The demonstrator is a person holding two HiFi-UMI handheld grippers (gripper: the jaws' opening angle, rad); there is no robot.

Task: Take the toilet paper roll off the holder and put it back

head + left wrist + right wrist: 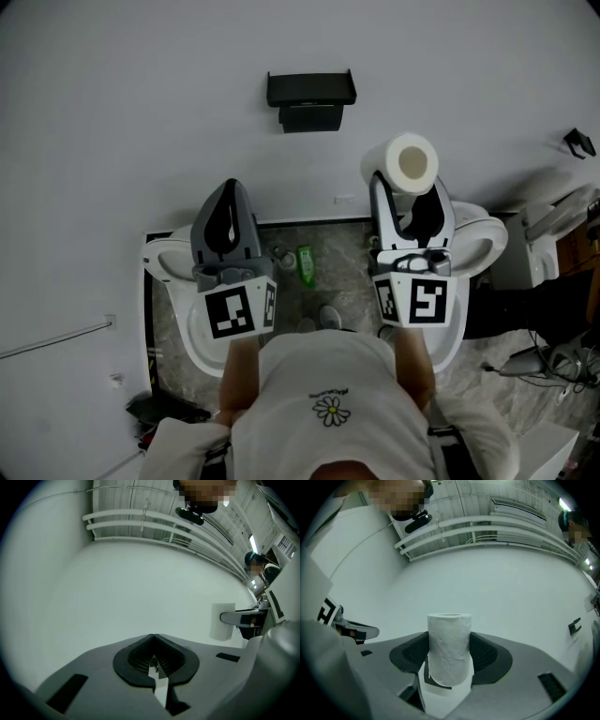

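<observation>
The fingers (487,656) of your right gripper (410,202) are clamped on the toilet paper roll (449,648), which is off the black wall holder (310,98) and to its right. Your left gripper (153,660) has its fingers pressed together, empty.

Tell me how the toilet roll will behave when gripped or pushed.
The roll is probably light and soft: its paper looks creased where the right gripper holds it, so hard squeezing may dent it. Being round, it would likely roll if laid on its side.
</observation>
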